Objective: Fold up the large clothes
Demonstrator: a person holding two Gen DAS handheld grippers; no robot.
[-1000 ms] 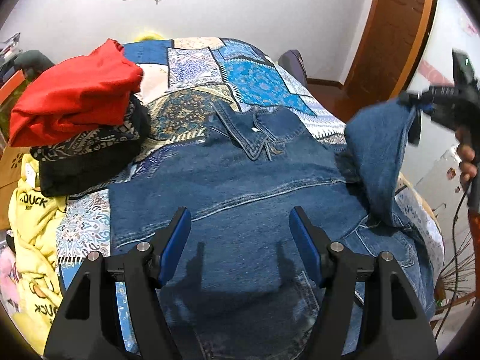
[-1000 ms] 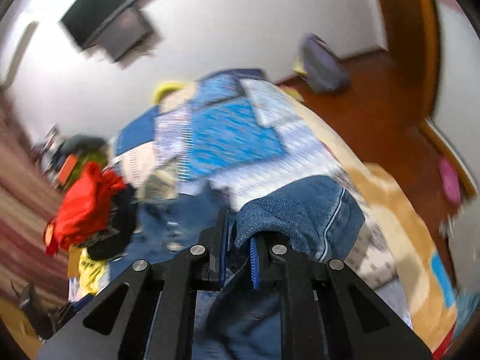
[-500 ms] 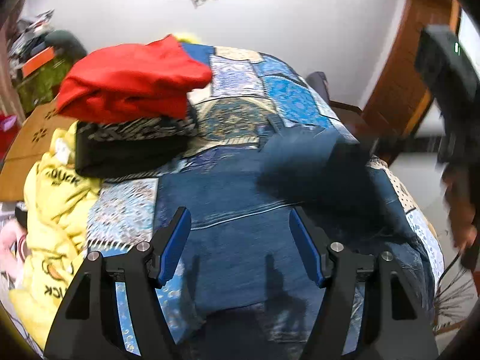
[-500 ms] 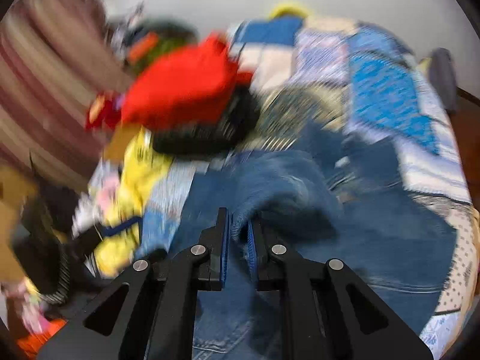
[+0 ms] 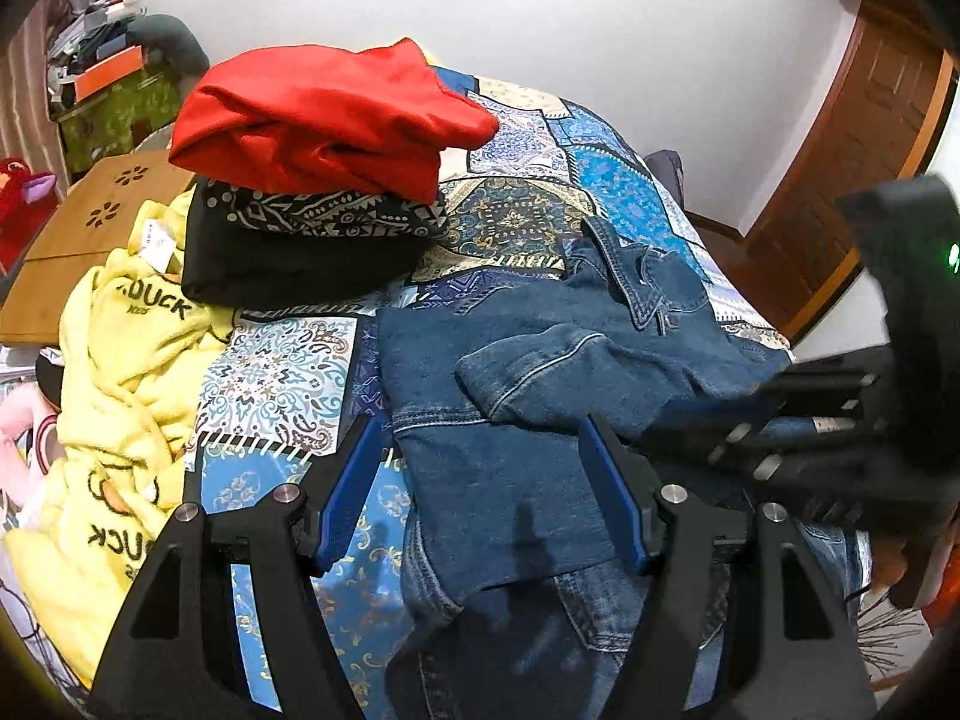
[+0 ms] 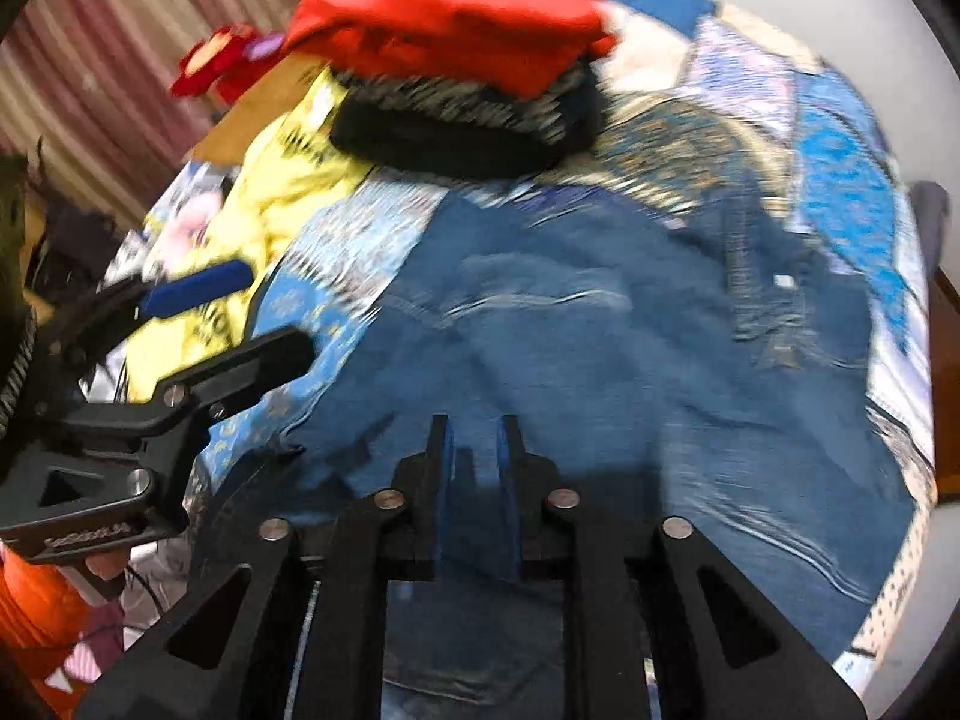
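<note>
One sleeve (image 5: 576, 372) of the denim jacket (image 5: 510, 480), lifted off the right side a second ago, now lies folded across its back on the patchwork bed (image 5: 282, 372); first fold looks done. Right gripper (image 6: 474, 450) angled steeply down over the denim, jaws opening, nothing visibly pinched; left gripper (image 5: 480, 486) hovers wide apart, empty.

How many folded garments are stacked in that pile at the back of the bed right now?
2 visible: the red garment on top, and the black patterned garment directly under it. The yellow hoodie beside them lies loose, not stacked. More could be hidden beneath.
</note>
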